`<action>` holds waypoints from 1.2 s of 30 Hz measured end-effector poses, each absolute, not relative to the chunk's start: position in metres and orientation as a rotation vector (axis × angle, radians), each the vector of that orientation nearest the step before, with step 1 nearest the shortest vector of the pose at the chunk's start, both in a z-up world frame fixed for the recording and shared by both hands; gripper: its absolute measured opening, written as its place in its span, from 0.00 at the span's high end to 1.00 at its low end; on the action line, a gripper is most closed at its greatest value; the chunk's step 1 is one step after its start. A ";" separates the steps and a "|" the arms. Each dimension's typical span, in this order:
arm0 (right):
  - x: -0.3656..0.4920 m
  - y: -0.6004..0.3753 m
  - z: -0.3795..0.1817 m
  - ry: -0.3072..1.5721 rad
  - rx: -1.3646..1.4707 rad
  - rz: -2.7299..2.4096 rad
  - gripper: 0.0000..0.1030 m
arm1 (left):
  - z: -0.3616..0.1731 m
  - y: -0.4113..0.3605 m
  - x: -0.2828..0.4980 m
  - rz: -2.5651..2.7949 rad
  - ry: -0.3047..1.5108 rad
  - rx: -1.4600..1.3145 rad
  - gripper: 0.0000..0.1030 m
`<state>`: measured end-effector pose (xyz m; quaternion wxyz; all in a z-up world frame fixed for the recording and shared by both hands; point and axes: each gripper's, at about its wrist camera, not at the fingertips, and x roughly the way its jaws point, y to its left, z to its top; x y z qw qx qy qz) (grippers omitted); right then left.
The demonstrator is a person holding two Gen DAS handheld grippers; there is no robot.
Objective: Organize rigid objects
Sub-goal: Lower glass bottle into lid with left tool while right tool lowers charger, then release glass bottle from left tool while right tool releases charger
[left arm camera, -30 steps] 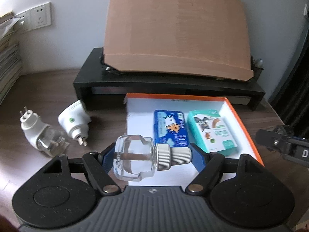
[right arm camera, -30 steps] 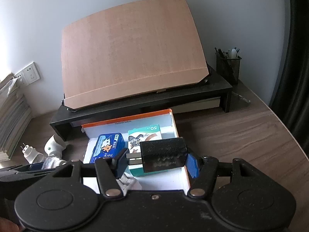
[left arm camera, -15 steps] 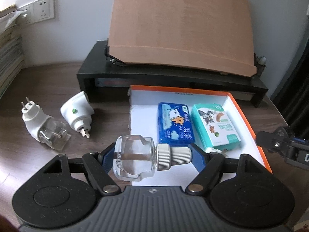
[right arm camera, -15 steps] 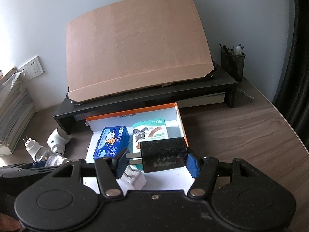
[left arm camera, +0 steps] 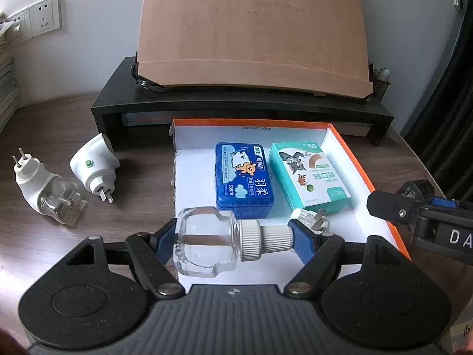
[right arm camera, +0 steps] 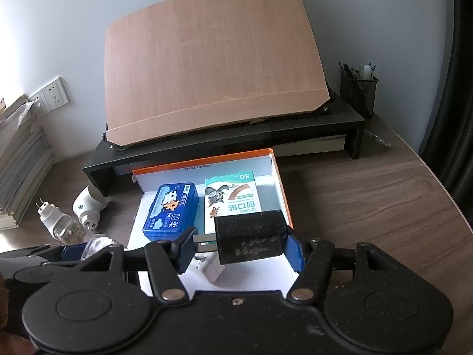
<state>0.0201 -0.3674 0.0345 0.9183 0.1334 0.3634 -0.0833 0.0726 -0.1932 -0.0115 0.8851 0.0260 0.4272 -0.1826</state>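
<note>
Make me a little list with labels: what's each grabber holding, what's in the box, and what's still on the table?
left hand-held gripper: shut on a clear glass bottle with a white ribbed cap
right hand-held gripper: shut on a black plug adapter
orange-edged white box: holds a blue plastic case, a teal plaster carton and a small white plug
wooden table: two white plug-in units lie left of the box, one with a bottle fitted, one without
</note>
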 end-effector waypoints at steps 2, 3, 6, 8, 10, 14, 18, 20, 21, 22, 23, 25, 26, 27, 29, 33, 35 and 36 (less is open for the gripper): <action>0.019 -0.367 0.034 0.749 0.275 -0.171 0.28 | -0.011 -0.194 0.072 -0.382 0.887 0.055 0.23; 0.018 -0.367 0.034 0.750 0.274 -0.171 0.28 | -0.011 -0.194 0.072 -0.382 0.887 0.055 0.23; 0.018 -0.366 0.034 0.750 0.274 -0.170 0.28 | -0.011 -0.194 0.071 -0.381 0.887 0.055 0.23; 0.016 -0.365 0.034 0.752 0.273 -0.169 0.28 | -0.011 -0.194 0.072 -0.382 0.887 0.054 0.23; 0.014 -0.365 0.034 0.754 0.274 -0.169 0.28 | -0.011 -0.194 0.071 -0.383 0.888 0.056 0.23; 0.012 -0.364 0.033 0.760 0.272 -0.164 0.28 | -0.011 -0.194 0.069 -0.382 0.887 0.055 0.23; 0.010 -0.363 0.031 0.768 0.268 -0.159 0.28 | -0.011 -0.195 0.067 -0.382 0.884 0.052 0.23; 0.010 -0.362 0.031 0.771 0.267 -0.158 0.28 | -0.011 -0.195 0.067 -0.382 0.885 0.052 0.23; 0.011 -0.362 0.031 0.772 0.267 -0.157 0.28 | -0.011 -0.195 0.067 -0.382 0.885 0.052 0.23; 0.011 -0.362 0.031 0.774 0.266 -0.156 0.28 | -0.011 -0.195 0.066 -0.381 0.885 0.051 0.23; 0.011 -0.362 0.031 0.775 0.266 -0.156 0.28 | -0.011 -0.195 0.067 -0.380 0.886 0.050 0.23; 0.012 -0.362 0.030 0.782 0.266 -0.153 0.28 | -0.012 -0.196 0.067 -0.378 0.888 0.050 0.23; 0.013 -0.362 0.029 0.786 0.266 -0.152 0.27 | -0.012 -0.196 0.067 -0.376 0.889 0.049 0.23; 0.014 -0.362 0.029 0.786 0.266 -0.149 0.27 | -0.012 -0.195 0.068 -0.376 0.890 0.048 0.23; 0.013 -0.362 0.029 0.781 0.265 -0.142 0.27 | -0.012 -0.195 0.069 -0.374 0.894 0.046 0.23; 0.011 -0.365 0.032 0.761 0.256 -0.150 0.27 | -0.014 -0.196 0.070 -0.373 0.898 0.042 0.23; 0.010 -0.368 0.033 0.751 0.260 -0.160 0.27 | -0.014 -0.197 0.070 -0.374 0.900 0.043 0.23; 0.009 -0.370 0.034 0.747 0.260 -0.169 0.27 | -0.014 -0.198 0.070 -0.376 0.900 0.041 0.23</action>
